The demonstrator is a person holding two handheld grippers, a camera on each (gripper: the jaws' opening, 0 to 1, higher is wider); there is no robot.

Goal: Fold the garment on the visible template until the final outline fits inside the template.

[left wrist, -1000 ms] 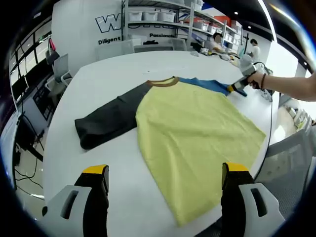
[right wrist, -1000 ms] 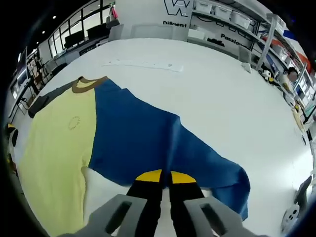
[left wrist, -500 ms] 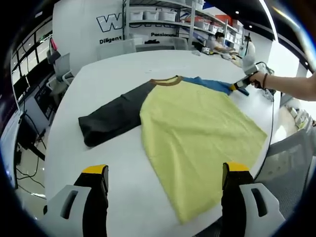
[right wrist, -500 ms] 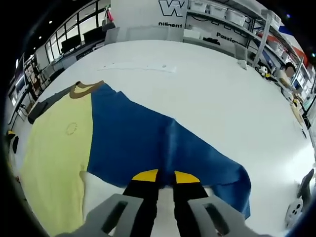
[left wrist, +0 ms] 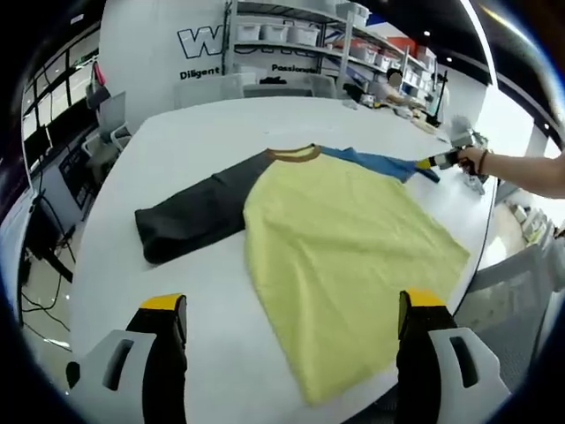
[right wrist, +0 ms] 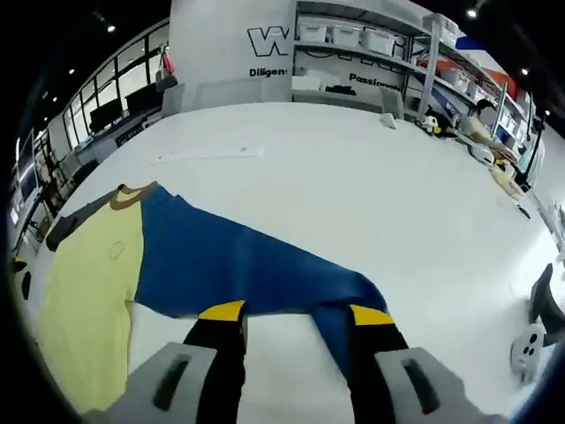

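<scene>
Both claws are seen with jaws spread and nothing between them. In the left gripper view, the left claw [left wrist: 282, 305] is held above the near edge of the white table [left wrist: 177, 150], short of the shirt [left wrist: 344, 238], and nothing is touched by it. The shirt is spread flat on the table: a yellow body, a black sleeve [left wrist: 190, 212] stretched to the left, a tan collar [left wrist: 294, 154], and a blue sleeve [left wrist: 375, 161] at the far side. At that far side the right claw [left wrist: 433, 162] is seen in a hand [left wrist: 481, 162], close to the end of the blue sleeve. In the right gripper view, the right claw [right wrist: 296, 311] is released, with the blue sleeve [right wrist: 238, 265] passing under and between its yellow-tipped jaws; whether cloth is touched cannot be told. Shelves [left wrist: 291, 35] are seen behind the table.
</scene>
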